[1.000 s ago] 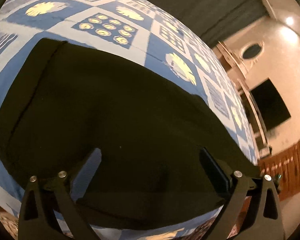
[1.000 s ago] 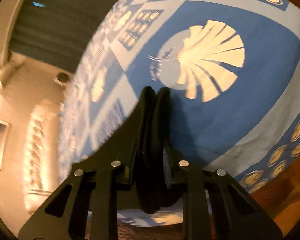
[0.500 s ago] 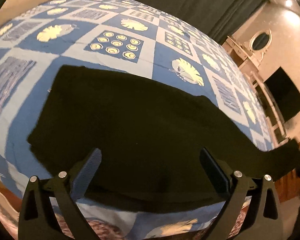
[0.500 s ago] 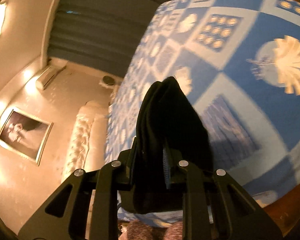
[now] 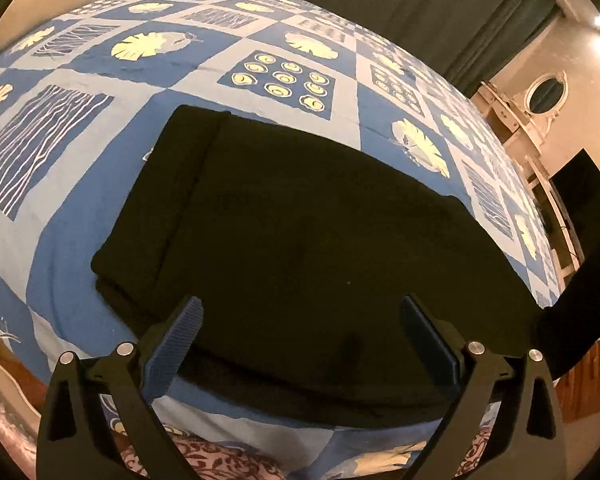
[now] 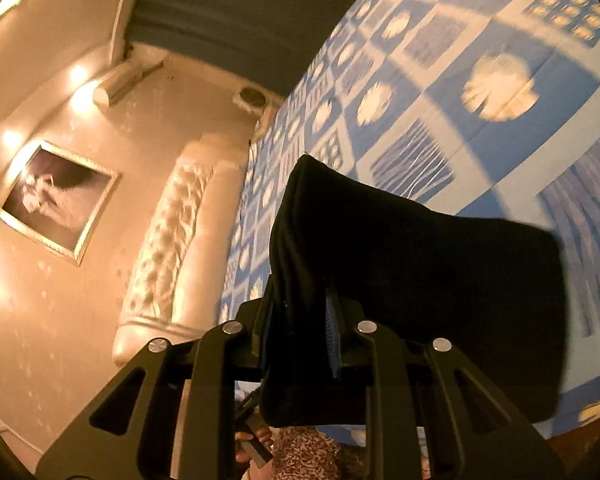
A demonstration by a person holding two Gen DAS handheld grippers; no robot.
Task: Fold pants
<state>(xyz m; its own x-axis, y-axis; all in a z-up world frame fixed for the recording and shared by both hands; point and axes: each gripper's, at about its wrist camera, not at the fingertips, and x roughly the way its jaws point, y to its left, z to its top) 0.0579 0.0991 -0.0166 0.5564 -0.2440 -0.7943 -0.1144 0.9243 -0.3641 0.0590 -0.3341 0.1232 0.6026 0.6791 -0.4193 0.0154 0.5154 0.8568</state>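
Black pants (image 5: 300,220) lie flat across the blue patterned bedspread (image 5: 100,184), with a folded band along their left end. My left gripper (image 5: 300,304) hovers open over the pants' near edge, with nothing between its blue pads. At the right edge of the left wrist view the pants' other end (image 5: 580,300) rises off the bed. In the right wrist view my right gripper (image 6: 300,312) is shut on that black cloth (image 6: 420,280), which bunches between the fingers, hides their tips and hangs to the right above the bed.
A padded cream headboard (image 6: 168,240) and a framed picture (image 6: 56,196) are on the wall at the bed's far end. A dark curtain (image 5: 420,12) runs behind the bed. A dresser mirror (image 5: 546,92) and a dark screen (image 5: 580,200) stand to the right. A patterned rug (image 5: 204,460) shows below.
My right gripper has risen and swung away from the bedspread with the pants' end held in it. The left gripper has drawn back, so more of the pants and bed shows.
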